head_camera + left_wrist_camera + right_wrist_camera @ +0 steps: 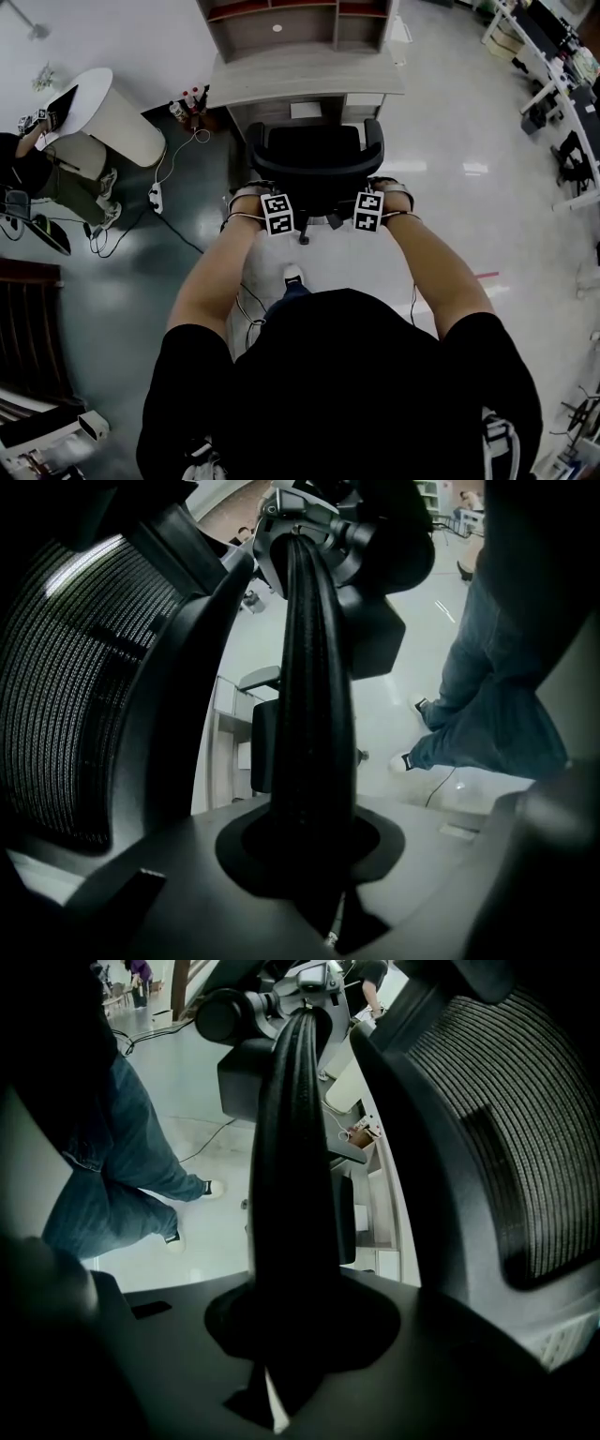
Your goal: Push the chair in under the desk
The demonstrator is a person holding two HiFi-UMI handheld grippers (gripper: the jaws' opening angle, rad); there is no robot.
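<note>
Firm hold on both sides: the left tool (314,855) has its jaws closed narrow on the left armrest (314,667), and the right tool (295,1335) grips the right armrest (295,1147) the same way. The chair (314,155) sits centred at the bench (309,75) opening, its backrest near the bench's near edge but apart from it. Mostly in, I'd judge, with one last shove toward the far side left.
</note>
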